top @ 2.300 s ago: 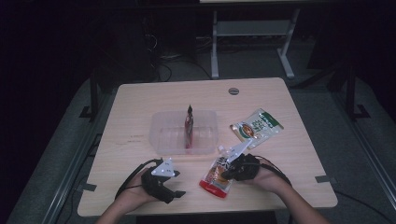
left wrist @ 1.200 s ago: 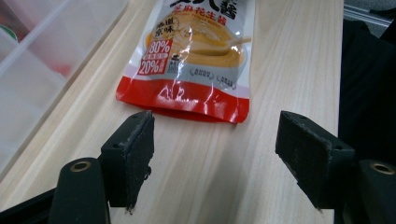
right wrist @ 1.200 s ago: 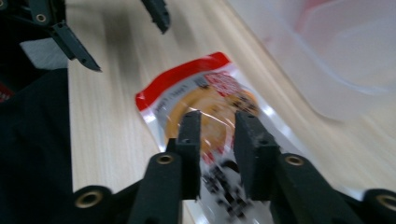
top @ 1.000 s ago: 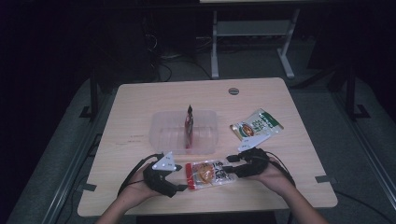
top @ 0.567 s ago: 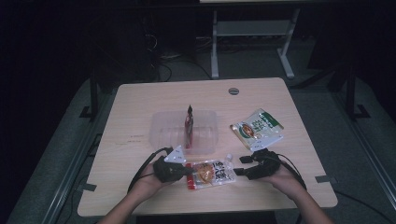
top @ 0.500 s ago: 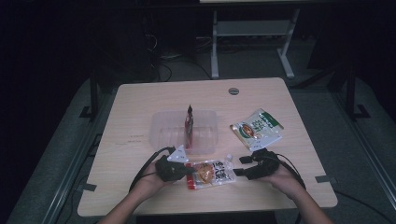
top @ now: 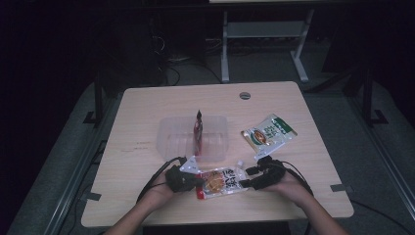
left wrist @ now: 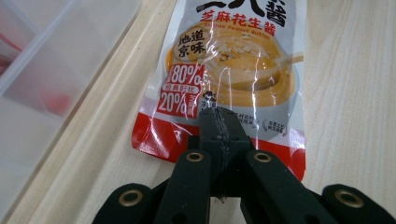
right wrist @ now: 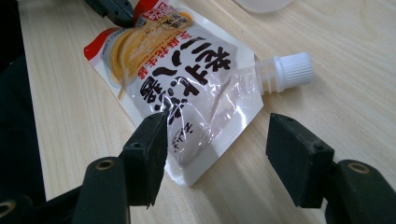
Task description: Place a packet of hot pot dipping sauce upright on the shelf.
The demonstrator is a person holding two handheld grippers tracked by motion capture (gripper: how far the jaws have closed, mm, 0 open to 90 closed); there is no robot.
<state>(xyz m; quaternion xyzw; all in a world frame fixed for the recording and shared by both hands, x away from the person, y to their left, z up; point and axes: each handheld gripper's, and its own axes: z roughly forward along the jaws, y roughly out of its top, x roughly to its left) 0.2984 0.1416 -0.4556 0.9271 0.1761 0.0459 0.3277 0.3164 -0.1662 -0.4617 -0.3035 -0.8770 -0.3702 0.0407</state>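
Surface: pale wooden surface (top: 147, 112) in a dark room, a white metal frame on the floor behind it.
Pouch: flat glossy sauce pouch with a red bottom edge, noodle picture and white screw cap (top: 221, 181) lies on the surface between the two grippers, cap end toward the right one.
Left gripper: black left gripper (left wrist: 215, 122) has its jaws pressed together, clamping the pouch's red bottom edge; the pouch stretches away ahead of it.
Right gripper: black right gripper (right wrist: 219, 149) stands half open, one jaw over the pouch's clear upper corner, the other on bare wood just below the cap; neither pad presses the pouch. Its jaws have just been opening.
Tray: clear plastic tray (top: 169, 137) just beyond the left gripper, a red packet upright inside.
Other packet: green and white snack packet (top: 269, 131) beyond the right gripper, apart from it.
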